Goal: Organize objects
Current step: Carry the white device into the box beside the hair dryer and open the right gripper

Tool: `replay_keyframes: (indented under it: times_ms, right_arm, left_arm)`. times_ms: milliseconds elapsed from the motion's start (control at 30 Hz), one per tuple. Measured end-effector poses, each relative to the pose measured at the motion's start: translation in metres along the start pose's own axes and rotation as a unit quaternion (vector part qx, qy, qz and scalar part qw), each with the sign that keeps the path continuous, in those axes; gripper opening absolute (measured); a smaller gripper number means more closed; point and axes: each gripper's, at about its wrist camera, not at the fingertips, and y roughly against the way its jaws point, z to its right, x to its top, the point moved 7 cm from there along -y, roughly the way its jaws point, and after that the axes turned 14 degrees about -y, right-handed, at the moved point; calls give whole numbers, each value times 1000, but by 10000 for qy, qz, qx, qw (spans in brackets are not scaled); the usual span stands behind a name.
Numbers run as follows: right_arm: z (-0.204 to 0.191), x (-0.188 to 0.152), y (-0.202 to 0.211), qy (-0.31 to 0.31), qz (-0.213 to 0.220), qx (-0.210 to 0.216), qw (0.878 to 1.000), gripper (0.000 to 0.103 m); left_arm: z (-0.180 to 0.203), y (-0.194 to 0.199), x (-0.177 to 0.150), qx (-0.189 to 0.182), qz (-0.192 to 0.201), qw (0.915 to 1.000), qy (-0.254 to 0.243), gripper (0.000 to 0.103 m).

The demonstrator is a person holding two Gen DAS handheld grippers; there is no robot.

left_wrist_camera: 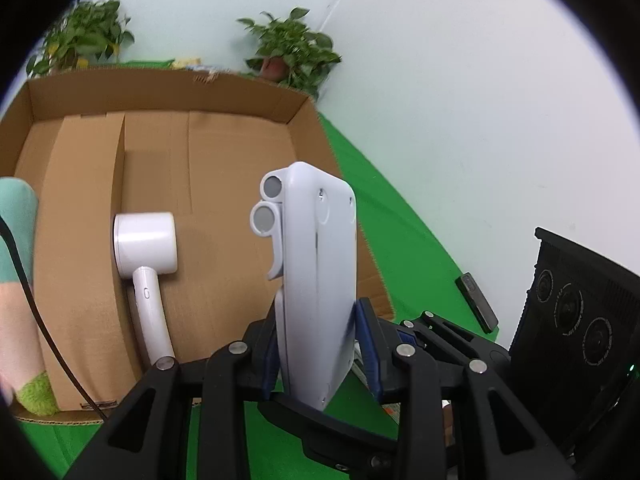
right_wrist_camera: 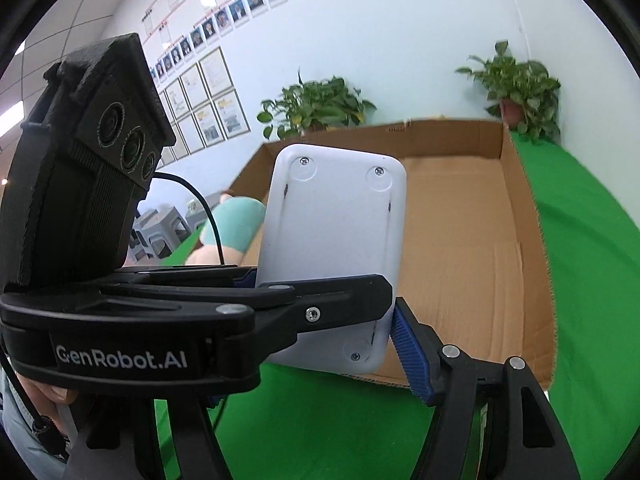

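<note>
My left gripper (left_wrist_camera: 320, 344) is shut on a white flat plastic device (left_wrist_camera: 316, 272) with two round grey ends, held upright above the near edge of an open cardboard box (left_wrist_camera: 208, 92). A white hair dryer (left_wrist_camera: 146, 264) lies inside the box. A plush toy (left_wrist_camera: 18, 280) in teal, pink and green leans at the box's left side. In the right wrist view the left gripper's arm crosses in front of the device (right_wrist_camera: 336, 240), and the box (right_wrist_camera: 460, 240) is behind it. My right gripper shows one blue ribbed pad (right_wrist_camera: 412, 354) beside the device; its other finger is hidden.
A green cloth (left_wrist_camera: 400, 240) covers the table. Two potted plants (left_wrist_camera: 292, 48) stand behind the box against a white wall. A small dark remote-like object (left_wrist_camera: 478, 302) lies on the cloth to the right. Framed papers (right_wrist_camera: 200, 100) hang on the far wall.
</note>
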Motion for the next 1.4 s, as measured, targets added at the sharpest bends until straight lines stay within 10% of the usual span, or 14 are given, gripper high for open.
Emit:
replay_keyframes:
  times_ms: [767, 1400]
  right_arm:
    - [65, -24, -111, -728, -1468, -149, 9864, 65]
    - [55, -26, -129, -590, -1550, -490, 9849, 71]
  left_arm:
    - [-57, -80, -41, 674, -1238, 9891, 421, 46]
    - [-77, 7, -47, 1181, -263, 9905, 657, 46]
